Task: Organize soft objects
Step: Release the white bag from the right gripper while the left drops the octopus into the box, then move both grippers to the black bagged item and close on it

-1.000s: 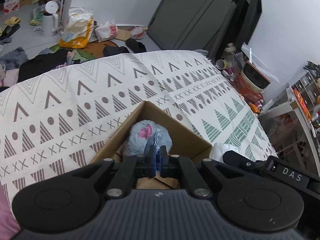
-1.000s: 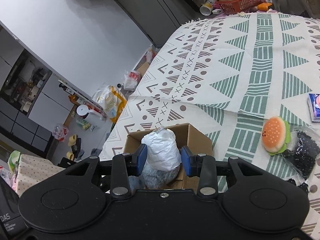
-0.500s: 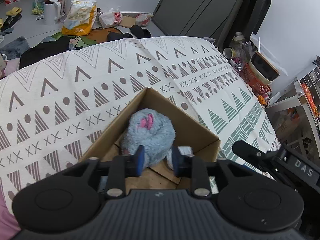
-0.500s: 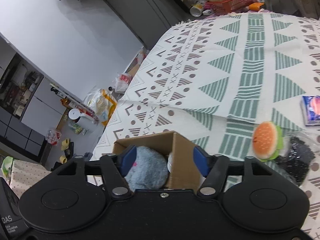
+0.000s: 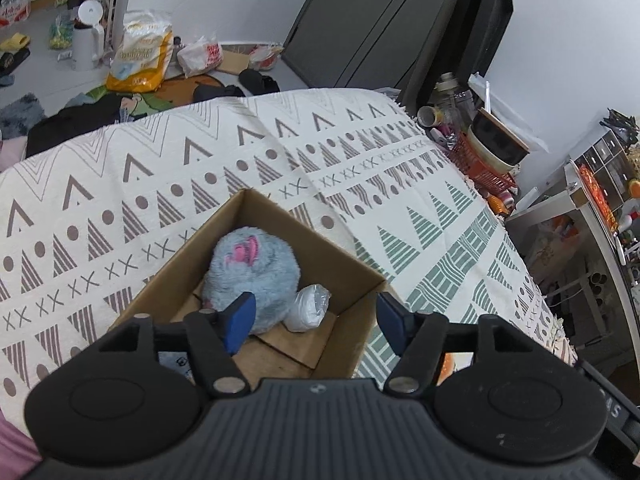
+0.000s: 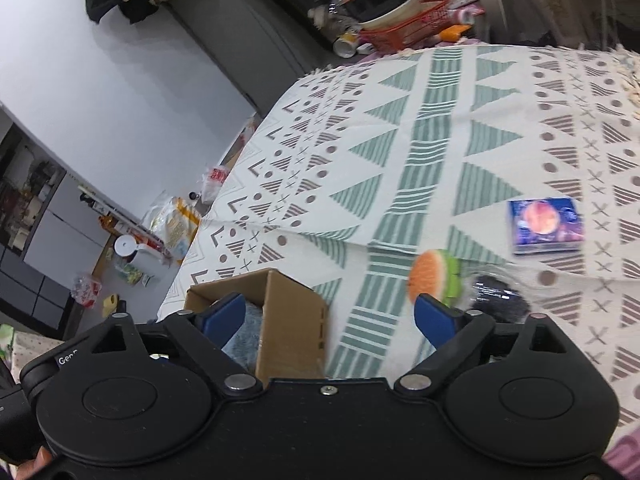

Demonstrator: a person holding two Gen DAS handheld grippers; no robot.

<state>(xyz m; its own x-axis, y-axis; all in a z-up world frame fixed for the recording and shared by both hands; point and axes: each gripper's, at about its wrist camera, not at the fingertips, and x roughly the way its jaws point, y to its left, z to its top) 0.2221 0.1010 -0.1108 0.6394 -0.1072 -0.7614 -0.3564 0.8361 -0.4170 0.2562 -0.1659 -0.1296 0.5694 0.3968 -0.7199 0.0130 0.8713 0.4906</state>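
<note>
Hovering both our tongs spread and empty, ready for more.
Fluffy blue-grey plush ball (image 5: pixel 252 276) sits boxed just ahead of our left tongs (image 5: pixel 316 322); orange burger plush (image 6: pixel 434 278) waits beyond our right tongs (image 6: pixel 330 322).

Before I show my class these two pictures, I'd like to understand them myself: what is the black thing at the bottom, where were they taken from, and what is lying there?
Each black shape is a hand-held grasping tool carrying its own camera, which looks forward along two blue-tipped fingers. One picture comes from the left tool, the other from the right tool. Both are open and hold nothing. Below them a patterned cloth covers the surface. On it stands a cardboard box containing a fluffy grey toy and a small white bag. Outside the box lie a burger toy, a dark bag and a small blue packet.
</note>
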